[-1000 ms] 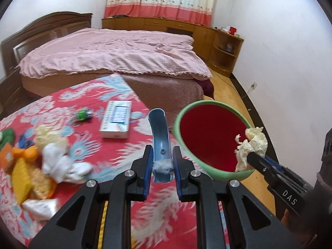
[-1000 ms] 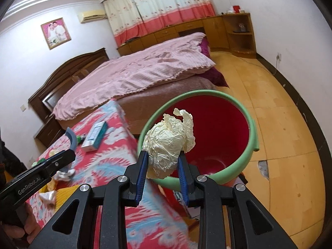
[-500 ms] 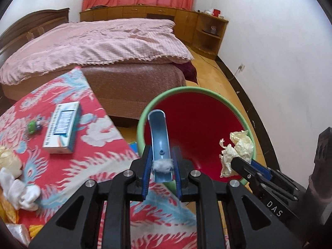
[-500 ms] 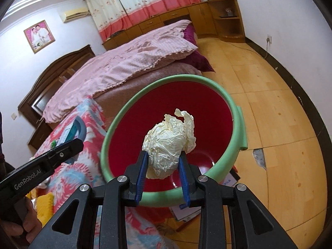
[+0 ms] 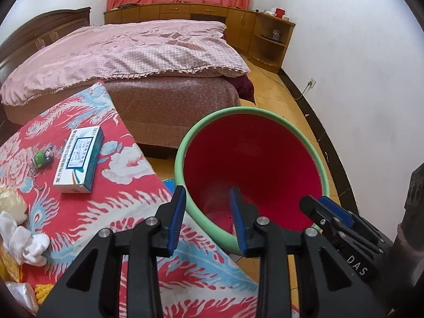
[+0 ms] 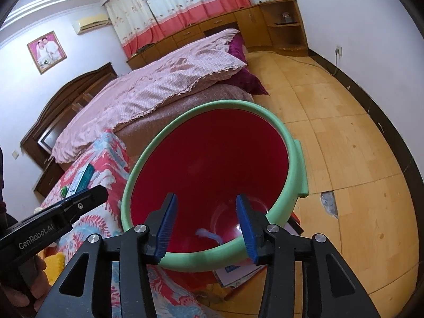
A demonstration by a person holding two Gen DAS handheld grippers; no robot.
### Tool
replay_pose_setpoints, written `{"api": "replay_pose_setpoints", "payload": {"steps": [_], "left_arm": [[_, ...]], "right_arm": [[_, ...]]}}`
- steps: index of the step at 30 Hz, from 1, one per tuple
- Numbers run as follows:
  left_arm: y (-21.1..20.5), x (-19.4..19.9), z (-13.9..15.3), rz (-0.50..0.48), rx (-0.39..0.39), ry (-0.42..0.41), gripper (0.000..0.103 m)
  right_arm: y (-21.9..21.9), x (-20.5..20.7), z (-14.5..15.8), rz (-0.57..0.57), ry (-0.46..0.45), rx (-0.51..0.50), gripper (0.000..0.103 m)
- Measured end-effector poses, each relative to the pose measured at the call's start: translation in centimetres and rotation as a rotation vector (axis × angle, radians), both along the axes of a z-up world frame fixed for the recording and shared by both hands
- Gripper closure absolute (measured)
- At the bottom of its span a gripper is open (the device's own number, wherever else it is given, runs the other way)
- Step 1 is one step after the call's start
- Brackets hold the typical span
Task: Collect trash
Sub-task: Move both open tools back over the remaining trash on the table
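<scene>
Hovering both tongs over the red bin, green-rimmed, standing on the floor just off the right edge of the table. Left gripper: released, fingers spread, nothing between them. Right gripper: likewise released and bare.

Bin contents: in the right wrist view a pale blue curved piece lies on the bin floor near the front wall. Anything else down there is hidden behind my own fingers; cannot tell.

Remaining trash sits on the patterned tablecloth, by its near left edge: a white crumpled wad, a pale yellowish ball just behind it, a clear wrapper at the near left corner. Further in, toward the far edge, a blue-and-white box with a small green keychain toy just beside it. I judge these two are not trash; leave them.

Step in hand: swing back for the next load.
- Lift clear of the rim before turning, so a finger does not catch and tip the bin.
- Left tongs take the white wad; it is nearest that side.
- Come down over it with fingers spread, pinch its bulk, not a loose flap.
- Soft paper compresses; close fully.
- Keep the right tongs out of the left one's path.
</scene>
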State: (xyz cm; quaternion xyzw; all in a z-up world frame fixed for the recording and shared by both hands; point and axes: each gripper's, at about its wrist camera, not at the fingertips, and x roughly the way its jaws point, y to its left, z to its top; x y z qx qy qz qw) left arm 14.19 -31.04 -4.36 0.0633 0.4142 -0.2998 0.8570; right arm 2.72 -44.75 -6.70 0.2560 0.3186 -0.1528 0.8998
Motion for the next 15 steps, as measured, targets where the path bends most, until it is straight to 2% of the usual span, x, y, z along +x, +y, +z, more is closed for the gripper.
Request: {"api": "replay_pose_setpoints", "payload": {"steps": [15], "left_arm": [[3.5,-1.7,1.9,0.064,-0.035,-0.016,0.069]], "right_arm": [[1.5,-1.6,1.9,-0.002,-0.033,-0.006,0.053]]}}
